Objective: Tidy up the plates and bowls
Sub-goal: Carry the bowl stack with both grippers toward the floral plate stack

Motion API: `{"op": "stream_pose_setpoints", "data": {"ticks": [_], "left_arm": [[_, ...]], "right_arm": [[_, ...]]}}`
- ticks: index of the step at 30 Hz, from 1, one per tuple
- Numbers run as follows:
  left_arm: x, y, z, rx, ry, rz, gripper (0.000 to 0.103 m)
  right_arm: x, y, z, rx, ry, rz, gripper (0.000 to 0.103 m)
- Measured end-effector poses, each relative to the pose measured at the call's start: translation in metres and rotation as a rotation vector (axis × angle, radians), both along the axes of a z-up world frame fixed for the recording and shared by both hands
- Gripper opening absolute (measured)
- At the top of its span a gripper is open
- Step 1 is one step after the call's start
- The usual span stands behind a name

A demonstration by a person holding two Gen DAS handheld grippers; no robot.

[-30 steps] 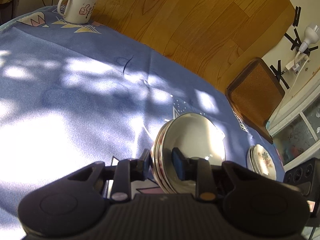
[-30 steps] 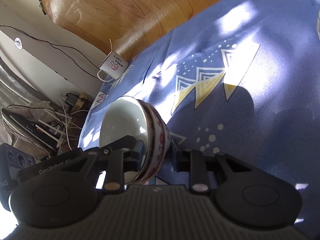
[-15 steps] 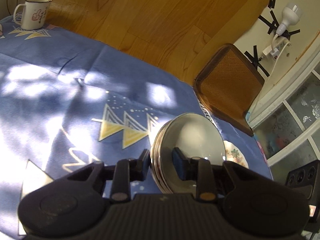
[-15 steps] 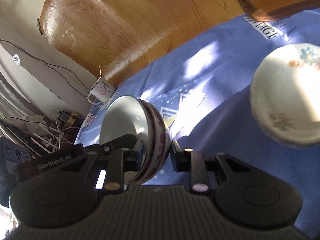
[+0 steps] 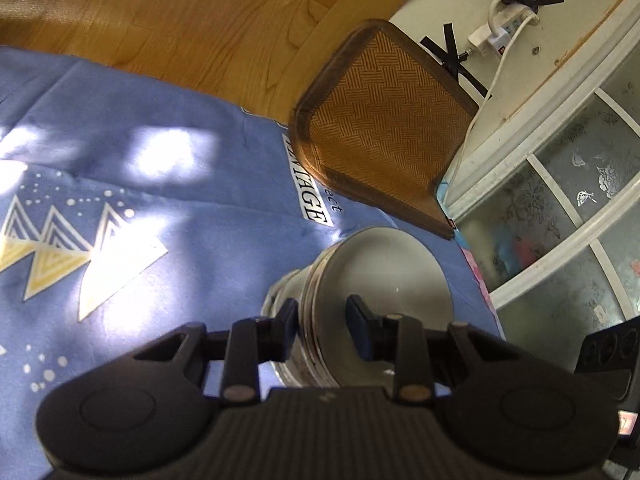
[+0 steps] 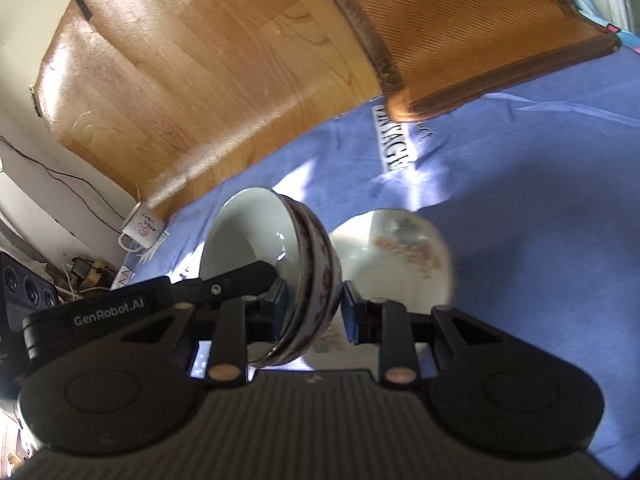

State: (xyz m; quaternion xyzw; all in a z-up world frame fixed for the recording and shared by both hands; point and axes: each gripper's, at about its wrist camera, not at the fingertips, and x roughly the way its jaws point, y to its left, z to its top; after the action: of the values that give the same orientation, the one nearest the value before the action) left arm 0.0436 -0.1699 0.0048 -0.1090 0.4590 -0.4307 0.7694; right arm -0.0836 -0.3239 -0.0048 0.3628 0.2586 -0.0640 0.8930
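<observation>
Right wrist view showed the right gripper (image 6: 312,308) clamping nested bowls (image 6: 280,264), their insides bare, above floral plates (image 6: 400,268); the left gripper (image 5: 322,330) gripped the same bowls' rims.

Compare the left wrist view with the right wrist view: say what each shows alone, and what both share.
Left wrist only: the left gripper clamped on the rim of stacked metal-looking bowls, a taped power strip, a glazed cabinet.
Right wrist only: the right gripper clamped on stacked white bowls, a floral plate, a mug.
Both: the blue cloth, brown woven cushion, wooden floor.
</observation>
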Motion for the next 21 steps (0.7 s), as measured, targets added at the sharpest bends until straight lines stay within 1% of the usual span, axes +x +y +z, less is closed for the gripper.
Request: {"op": "stream_pose_setpoints", "data": {"ticks": [4,10,14,16,21], "left_arm": [[-0.001,-0.016,-0.008,0.015,0.035,-0.007,0.028],[0.001,-0.024,-0.017,0.042,0.064,0.001,0.028],[0.002,-0.027,-0.016,0.048,0.067,0.004,0.028],[0.002,-0.029,-0.016,0.054,0.068,0.003,0.028],[0.001,-0.032,-0.014,0.062,0.057,-0.008,0.027]], "right_arm": [[-0.003,-0.014,-0.005,0.004,0.032,0.007,0.031],[-0.002,-0.026,-0.012,0.029,0.061,0.030,0.031],[-0.001,-0.029,-0.010,0.035,0.065,0.039,0.032],[-0.001,-0.030,-0.010,0.044,0.070,0.043,0.033],[-0.001,-0.028,-0.007,0.008,0.073,0.048,0.035]]}}
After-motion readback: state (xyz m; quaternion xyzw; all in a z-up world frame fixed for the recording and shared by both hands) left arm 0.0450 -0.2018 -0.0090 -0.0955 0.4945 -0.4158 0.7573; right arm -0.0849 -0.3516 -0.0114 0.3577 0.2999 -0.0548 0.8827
